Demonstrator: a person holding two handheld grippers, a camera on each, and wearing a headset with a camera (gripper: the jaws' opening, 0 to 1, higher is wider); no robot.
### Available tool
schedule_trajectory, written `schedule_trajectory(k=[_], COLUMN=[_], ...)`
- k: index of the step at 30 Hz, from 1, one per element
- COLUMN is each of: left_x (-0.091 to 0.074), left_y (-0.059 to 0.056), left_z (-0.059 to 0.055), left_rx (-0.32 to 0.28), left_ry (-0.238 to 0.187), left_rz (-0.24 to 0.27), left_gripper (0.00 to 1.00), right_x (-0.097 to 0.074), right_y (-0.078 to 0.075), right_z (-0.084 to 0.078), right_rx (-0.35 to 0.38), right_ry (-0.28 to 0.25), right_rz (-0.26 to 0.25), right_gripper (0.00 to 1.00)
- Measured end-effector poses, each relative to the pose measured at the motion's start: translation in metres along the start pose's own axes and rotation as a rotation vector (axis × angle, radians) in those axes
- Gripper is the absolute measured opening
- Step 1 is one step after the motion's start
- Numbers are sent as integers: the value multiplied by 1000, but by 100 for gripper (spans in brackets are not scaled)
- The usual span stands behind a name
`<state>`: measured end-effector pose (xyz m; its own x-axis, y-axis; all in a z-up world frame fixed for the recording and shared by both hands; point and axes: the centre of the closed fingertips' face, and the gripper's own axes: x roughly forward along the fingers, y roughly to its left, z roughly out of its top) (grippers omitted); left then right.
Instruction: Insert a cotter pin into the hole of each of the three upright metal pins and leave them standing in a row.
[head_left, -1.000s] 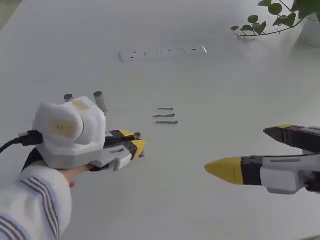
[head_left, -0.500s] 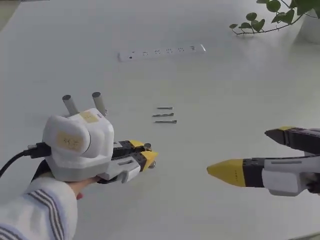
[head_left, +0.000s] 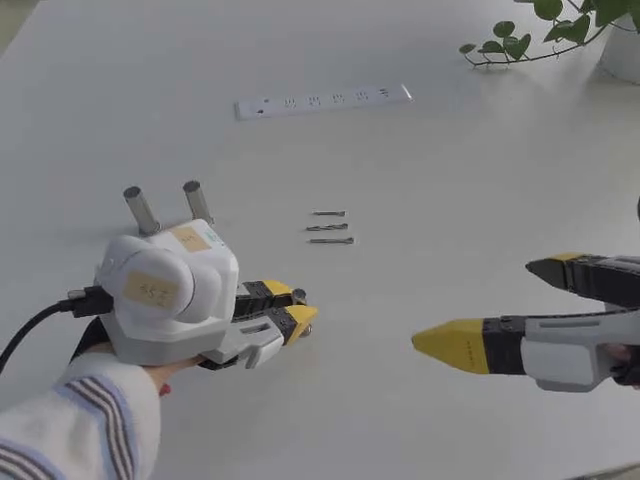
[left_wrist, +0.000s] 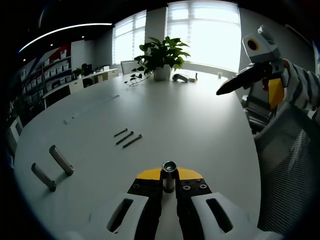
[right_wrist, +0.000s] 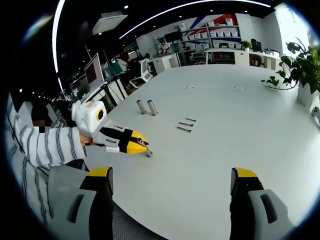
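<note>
Steel pin (left_wrist: 169, 176), stiff and probably slick, is sitting clamped in our left gripper (head_left: 291, 305). We're judging the cotter pins (head_left: 330, 227), lying ahead, light and springy, so we're planning a mid-shank pinch. Right gripper (head_left: 472, 304) is hovering, jaws spread.

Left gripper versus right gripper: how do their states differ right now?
The left gripper is shut on a metal pin, which is clamped crosswise between its jaws. The right gripper is wide open and holds nothing. In the head view the left gripper points right, while the right gripper points left, towards it. Both have black jaws with yellow tips.
</note>
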<state>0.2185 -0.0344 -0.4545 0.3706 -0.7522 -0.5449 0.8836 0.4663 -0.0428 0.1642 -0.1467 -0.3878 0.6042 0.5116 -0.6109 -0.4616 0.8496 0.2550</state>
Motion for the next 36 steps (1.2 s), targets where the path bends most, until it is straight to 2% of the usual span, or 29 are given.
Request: schedule_trajectory(k=[9,24,26,28,31,36], left_x=[1,2,2,2,0,-7], left_y=[-2,-1,-3,-4,-5,-5], left_z=[-5,-4,-3,-1,1,4], left_rx=[2,-10,-47,-45,-42,-42], left_ry=[8,-8,-22,-34,-39,-50], left_rz=[-6,-21,-28,-28,-35,-38], left_gripper=[5,6,6,7,13,29], right_x=[1,2,3,3,2,1], right_y=[-2,-5,-5,-5,-5,-4], right_z=[2,2,1,1,2,3], right_rx=[5,1,2,0,2,-2], right_ry=[-5,1,2,3,0,-3], right_rz=[-1,1,0,0,-1,-4], right_gripper=[96,96,96,96,96,96])
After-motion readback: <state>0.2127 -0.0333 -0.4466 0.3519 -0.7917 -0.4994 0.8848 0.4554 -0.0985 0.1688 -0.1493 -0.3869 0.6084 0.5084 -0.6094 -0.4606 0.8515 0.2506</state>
